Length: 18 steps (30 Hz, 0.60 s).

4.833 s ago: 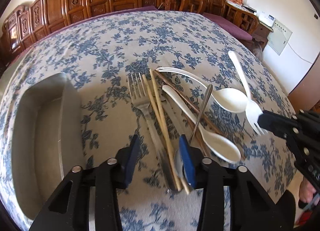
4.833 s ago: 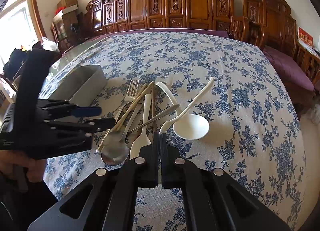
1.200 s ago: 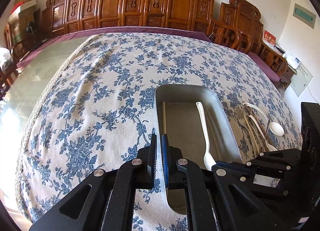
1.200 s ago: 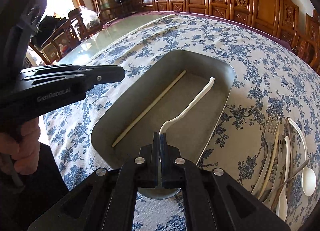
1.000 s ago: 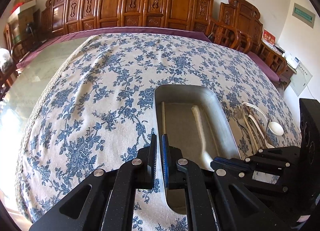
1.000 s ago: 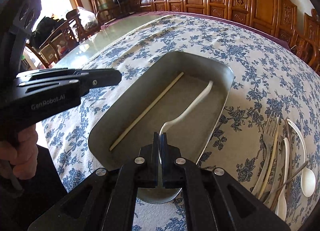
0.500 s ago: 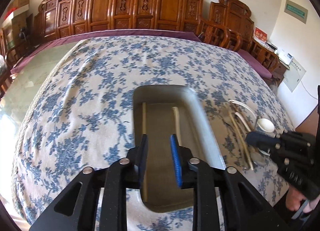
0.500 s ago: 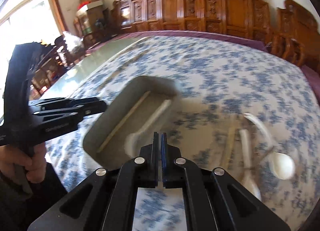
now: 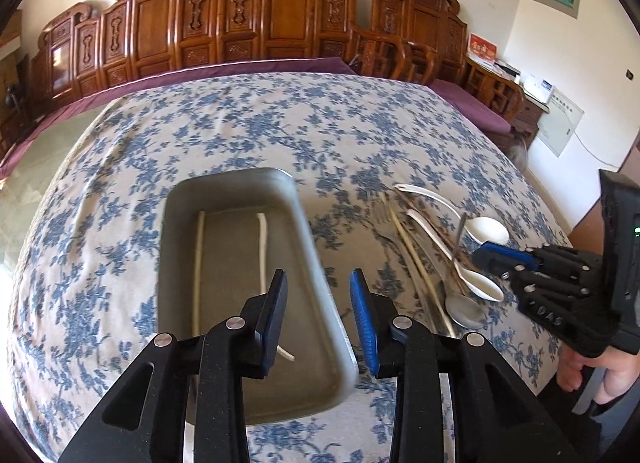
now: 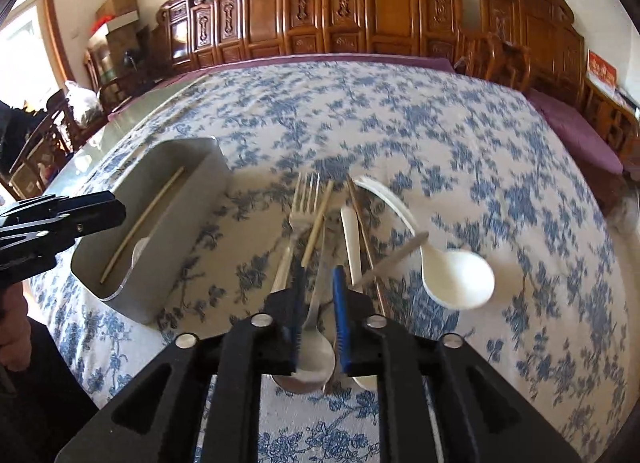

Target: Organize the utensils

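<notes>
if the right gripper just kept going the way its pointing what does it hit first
Most likely the metal spoon: its handle and bowl lie in the gap of the right gripper, whose jaws are opening with nothing pinched. The fork and chopstick lie just beyond. Depth is hard to judge from this view.

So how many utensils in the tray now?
2. Pale chopstick along the tray's left side; white plastic utensil beside it to the right, near end partly hidden.
</notes>
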Available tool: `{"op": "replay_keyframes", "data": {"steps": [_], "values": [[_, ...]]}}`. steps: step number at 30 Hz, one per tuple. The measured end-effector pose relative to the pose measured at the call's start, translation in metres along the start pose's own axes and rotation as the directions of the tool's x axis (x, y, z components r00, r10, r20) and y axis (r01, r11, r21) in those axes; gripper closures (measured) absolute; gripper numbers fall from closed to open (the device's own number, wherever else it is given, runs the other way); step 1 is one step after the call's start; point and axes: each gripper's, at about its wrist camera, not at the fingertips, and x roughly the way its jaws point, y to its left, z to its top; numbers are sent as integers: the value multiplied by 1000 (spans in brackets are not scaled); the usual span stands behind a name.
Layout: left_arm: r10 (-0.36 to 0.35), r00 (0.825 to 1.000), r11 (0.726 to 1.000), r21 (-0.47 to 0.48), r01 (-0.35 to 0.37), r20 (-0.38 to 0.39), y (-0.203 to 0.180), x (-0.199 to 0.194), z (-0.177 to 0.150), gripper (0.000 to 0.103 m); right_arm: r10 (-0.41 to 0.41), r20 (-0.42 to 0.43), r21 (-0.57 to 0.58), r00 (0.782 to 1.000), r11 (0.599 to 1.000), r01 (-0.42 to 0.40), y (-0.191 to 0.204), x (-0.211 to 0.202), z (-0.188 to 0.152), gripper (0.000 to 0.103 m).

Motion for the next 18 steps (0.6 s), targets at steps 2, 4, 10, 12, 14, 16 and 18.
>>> {"op": "replay_keyframes", "data": {"steps": [2,4,10,12,14,16,18], "values": [[-1,1000,1000,11,1,-3,-5,1,-2,73,6,-5,-8,1000,1000,-6,3,2,-5,86],[-4,1000,1000,21,4,-9,-9,3,-4,72,-3,-15,-30,1000,1000,3,8,4,-11,82],[-13,1000,999,40,14,-26,-18,7,-9,72,-16,-17,-89,1000,996,15,20,-2,-28,61],[-15,999,999,52,17,-28,-21,7,-11,72,-13,-21,-110,1000,994,11,25,-3,-33,57],[-16,999,998,59,17,-28,-24,7,-13,72,-18,-28,-134,999,991,14,29,-3,-38,57],[-16,999,998,64,18,-30,-26,7,-14,72,-39,-40,-173,998,984,32,35,1,-42,57],[-15,999,998,67,17,-32,-27,8,-16,72,-72,-47,-212,996,975,61,39,5,-45,57]]}}
